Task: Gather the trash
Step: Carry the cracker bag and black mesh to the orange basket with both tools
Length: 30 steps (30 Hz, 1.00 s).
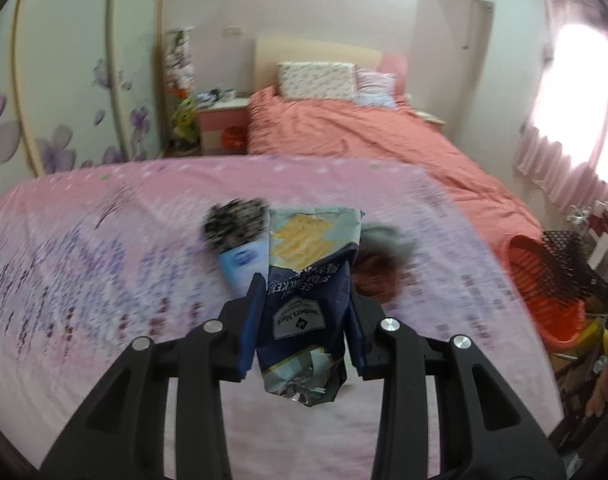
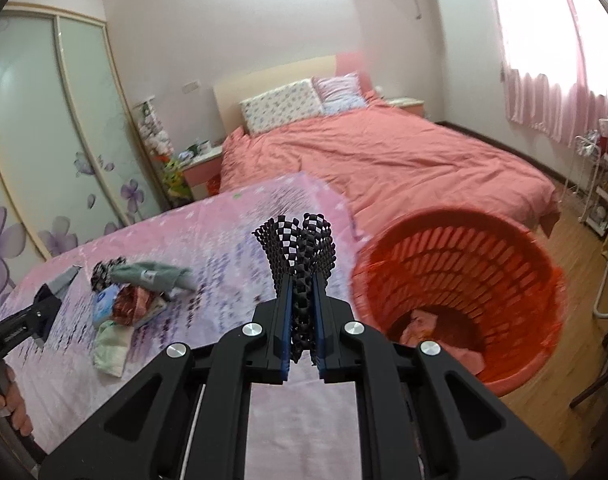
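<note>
My left gripper (image 1: 304,304) is shut on a dark blue soda cracker bag (image 1: 307,280) and holds it above the pink flowered cloth (image 1: 104,260). My right gripper (image 2: 303,304) is shut on a black foam net sleeve (image 2: 300,248), which also shows in the left wrist view (image 1: 563,260). It hangs just left of an orange slatted trash basket (image 2: 463,280), which also shows in the left wrist view (image 1: 543,280); pink trash (image 2: 423,320) lies inside. A pile of wrappers (image 2: 132,300) stays on the cloth, blurred behind the bag in the left view (image 1: 236,224). The left gripper shows in the right view (image 2: 44,316).
A bed with a salmon cover (image 2: 383,152) stands behind the cloth-covered surface. A nightstand (image 1: 224,120) and sliding wardrobe doors (image 2: 44,120) are at the left. A pink curtain (image 2: 563,100) and shelves (image 2: 607,184) are at the right, above wooden floor (image 2: 563,400).
</note>
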Each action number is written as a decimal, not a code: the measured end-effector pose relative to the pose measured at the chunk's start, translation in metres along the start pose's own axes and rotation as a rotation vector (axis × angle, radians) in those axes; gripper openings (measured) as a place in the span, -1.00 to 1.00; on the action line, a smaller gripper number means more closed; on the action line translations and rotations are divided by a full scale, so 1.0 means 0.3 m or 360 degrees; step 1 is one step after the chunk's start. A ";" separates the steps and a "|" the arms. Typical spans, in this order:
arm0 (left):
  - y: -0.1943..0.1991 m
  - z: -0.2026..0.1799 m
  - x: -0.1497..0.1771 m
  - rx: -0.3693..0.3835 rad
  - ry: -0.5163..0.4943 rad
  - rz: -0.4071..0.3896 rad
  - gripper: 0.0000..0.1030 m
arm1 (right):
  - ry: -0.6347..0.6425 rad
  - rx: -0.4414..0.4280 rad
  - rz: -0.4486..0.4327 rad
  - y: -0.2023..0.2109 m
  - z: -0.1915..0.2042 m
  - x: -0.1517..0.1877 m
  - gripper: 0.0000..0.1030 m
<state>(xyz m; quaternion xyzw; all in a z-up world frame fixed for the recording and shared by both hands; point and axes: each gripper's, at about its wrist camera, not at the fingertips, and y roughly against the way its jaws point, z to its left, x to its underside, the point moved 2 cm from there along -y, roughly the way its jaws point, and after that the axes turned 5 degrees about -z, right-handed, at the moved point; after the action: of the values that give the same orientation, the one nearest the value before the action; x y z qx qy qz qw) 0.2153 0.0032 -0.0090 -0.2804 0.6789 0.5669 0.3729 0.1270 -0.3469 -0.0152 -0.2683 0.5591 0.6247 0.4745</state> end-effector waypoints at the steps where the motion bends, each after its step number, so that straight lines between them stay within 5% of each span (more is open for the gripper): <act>1: 0.006 -0.032 -0.006 0.0028 -0.0012 -0.0009 -0.29 | -0.0002 0.0016 -0.0016 0.008 -0.016 -0.007 -0.81; 12: -0.073 -0.633 -0.053 0.0557 -0.0211 0.0019 -0.26 | -0.0194 0.0169 -0.0118 0.020 -0.282 -0.045 -0.81; 20: -0.268 -0.980 0.011 0.0712 -0.0361 0.0177 -0.22 | -0.0370 0.0174 -0.0086 -0.059 -0.459 -0.044 -0.81; 23: -0.349 -1.058 0.032 0.0715 -0.0402 0.0228 -0.03 | -0.0402 0.0165 -0.0056 -0.093 -0.503 -0.036 -0.77; 27: -0.429 -1.114 0.068 0.0648 -0.0459 0.0273 0.26 | -0.0368 0.0199 -0.0018 -0.134 -0.524 -0.021 -0.19; 30: -0.454 -1.099 0.075 0.0624 -0.0459 0.0292 0.32 | -0.0334 0.0207 0.0001 -0.134 -0.521 0.000 -0.05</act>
<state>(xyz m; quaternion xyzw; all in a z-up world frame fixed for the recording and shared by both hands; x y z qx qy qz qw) 0.2499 -0.3459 -0.0779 -0.0564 0.7383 0.4900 0.4601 0.1325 -0.4989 -0.0691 -0.1698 0.5460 0.6119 0.5465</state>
